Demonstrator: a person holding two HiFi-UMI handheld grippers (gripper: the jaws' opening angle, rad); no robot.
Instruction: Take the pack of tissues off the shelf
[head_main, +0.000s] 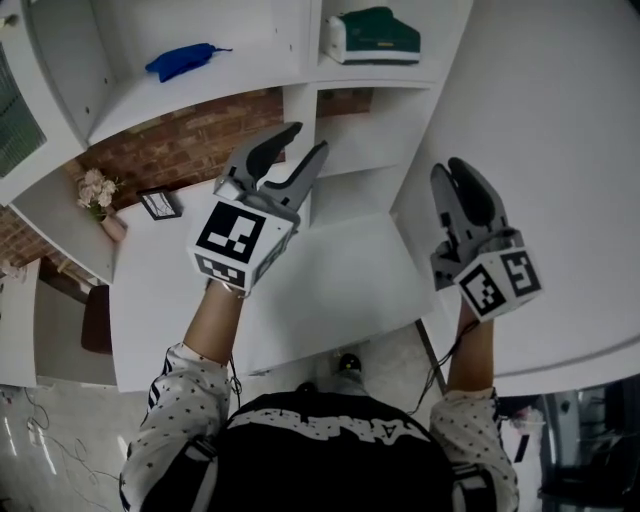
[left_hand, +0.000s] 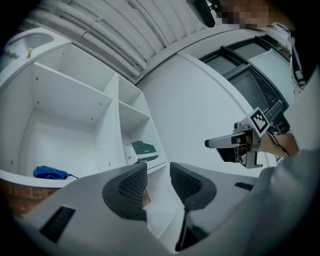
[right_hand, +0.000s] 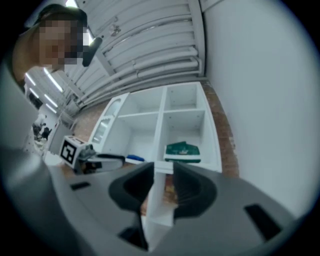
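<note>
Upper centre of head view: pack of tissues (head_main: 374, 36) sits in a shelf (head_main: 200, 105) compartment, well apart from both tools. On left gripper (head_main: 307, 140) the fingers (left_hand: 127, 187) stand wide, empty; right gripper (head_main: 455, 172) narrower, also empty. Judgement: reach in level, straddle the pack, close gently, since the soft wrap likely crushes.

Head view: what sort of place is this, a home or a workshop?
Probably a room staged like a home: a white cubby shelf against a brick wall, and a flower pot beside a picture frame on the white table.
</note>
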